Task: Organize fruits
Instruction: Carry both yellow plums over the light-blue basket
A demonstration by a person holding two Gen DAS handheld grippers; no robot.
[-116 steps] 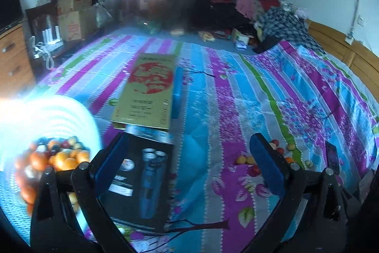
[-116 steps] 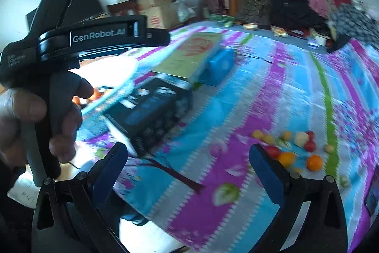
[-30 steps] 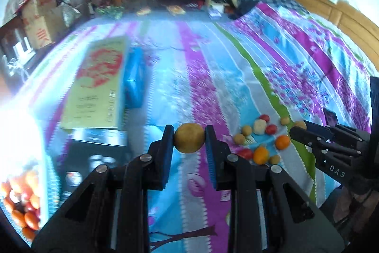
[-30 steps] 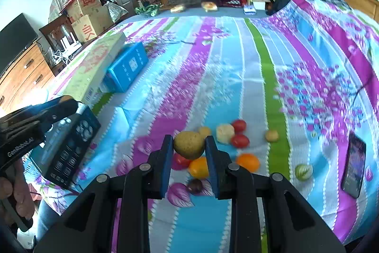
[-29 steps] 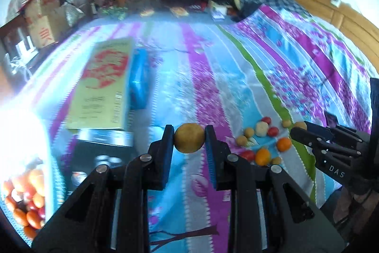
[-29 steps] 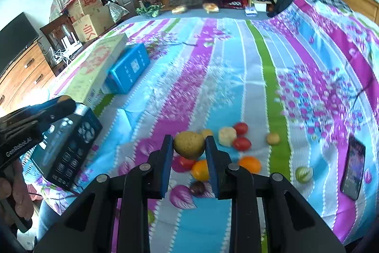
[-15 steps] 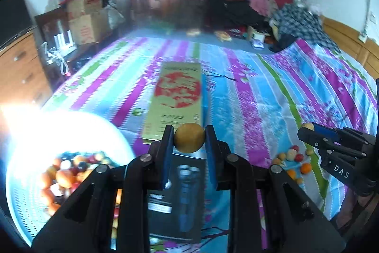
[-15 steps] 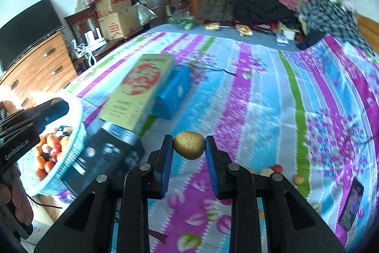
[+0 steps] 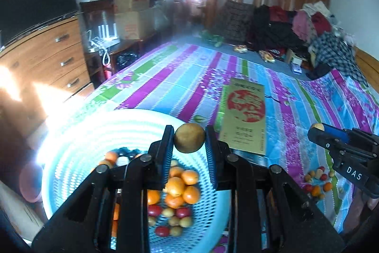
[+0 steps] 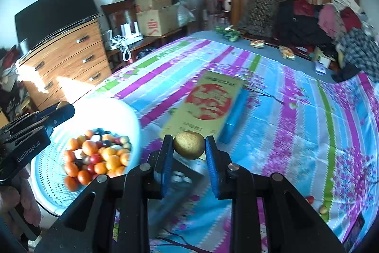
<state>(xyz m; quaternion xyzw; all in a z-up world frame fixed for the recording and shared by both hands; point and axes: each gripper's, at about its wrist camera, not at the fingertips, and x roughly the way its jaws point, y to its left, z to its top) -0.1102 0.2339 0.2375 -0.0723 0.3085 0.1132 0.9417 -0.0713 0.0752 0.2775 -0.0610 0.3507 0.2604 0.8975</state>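
Left wrist view has the left tongs (image 9: pixel 189 141) pinched narrow on a round brownish fruit (image 9: pixel 189 138), held over the pale blue basket (image 9: pixel 71 134), just inside its far rim at 12 o'clock. Right wrist view shows the right tongs (image 10: pixel 189 146) clamped just as narrow on a speckled yellow fruit (image 10: pixel 189 145), but these hang over the bed (image 10: pixel 296 110) and a dark box (image 10: pixel 182 172), with the basket (image 10: pixel 132 125) off at 9 o'clock.

To do the drop well, I would bring the left tongs nearer the basket's middle and lower them before easing the jaws apart, so the fruit settles instead of bouncing off the pile or rim. The right tongs should wait well apart until the left ones clear, then travel toward 9 o'clock and release over a bare patch of the basket floor.

The basket holds a heap of small fruit (image 10: pixel 97 155): mostly orange ones, some red, a few pale yellow and a couple of dark ones. Glare washes out its left side, so whatever lies there is hard to tell. More loose fruit (image 9: pixel 317 181) lies on the bed at 4 o'clock in the left view. A long yellow box (image 10: pixel 208 106) lies flat beyond the basket.
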